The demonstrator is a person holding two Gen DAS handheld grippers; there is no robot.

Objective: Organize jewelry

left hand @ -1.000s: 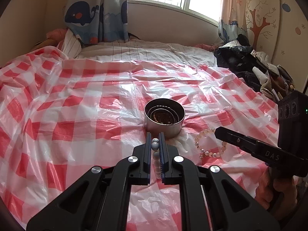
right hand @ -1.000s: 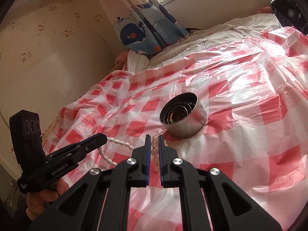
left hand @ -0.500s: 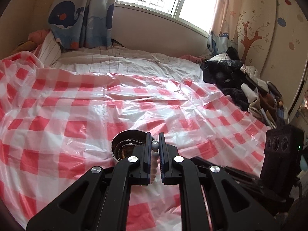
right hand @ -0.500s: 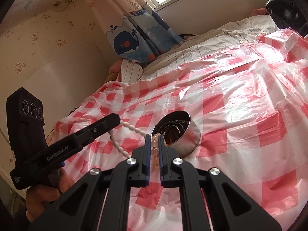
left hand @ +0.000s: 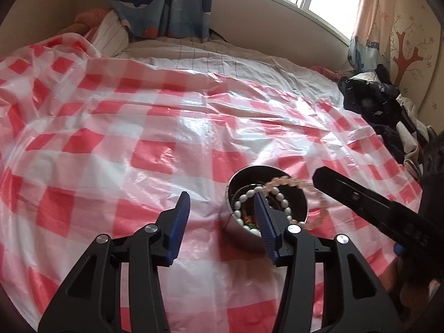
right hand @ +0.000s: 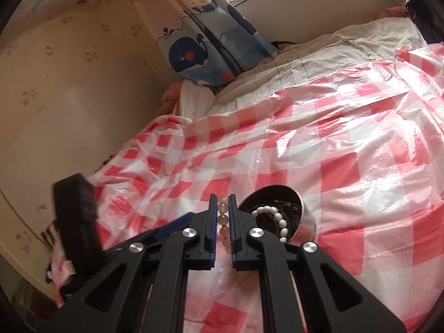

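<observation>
I take the round, shiny metal tin (left hand: pixel 266 199) standing on the red-and-white checked plastic sheet (left hand: pixel 138 138) as my landmark. My left gripper (left hand: pixel 222 211) hangs just short of the tin's near-left rim, and its jaws have just been opening: they now stand spread wide with nothing pressed between them. The white strand of oval pearl-like beads (left hand: pixel 249 197) lies inside the tin, curling along its near wall and across the dark jewellery already in there; from the left wrist camera, my left gripper's right-hand blue pad (left hand: pixel 262 216) overlaps the strand, but I cannot tell whether it touches it.

My right gripper (right hand: pixel 222 222) sits just left of the tin as the right wrist camera sees it. Its jaws have just been opening a little, yet they remain narrow, and the pale pink bracelet of round translucent beads (right hand: pixel 224 222) runs straight down the gap between the blue pads. Whether the pads still press on the beads I cannot tell. In the left wrist view, that pink bracelet arcs from the right gripper's black tip over the tin's far-right rim and droops down outside its right wall.

Well beyond the tin, a whale-print curtain (left hand: pixel 166 2) hangs over the bed's far edge.
</observation>
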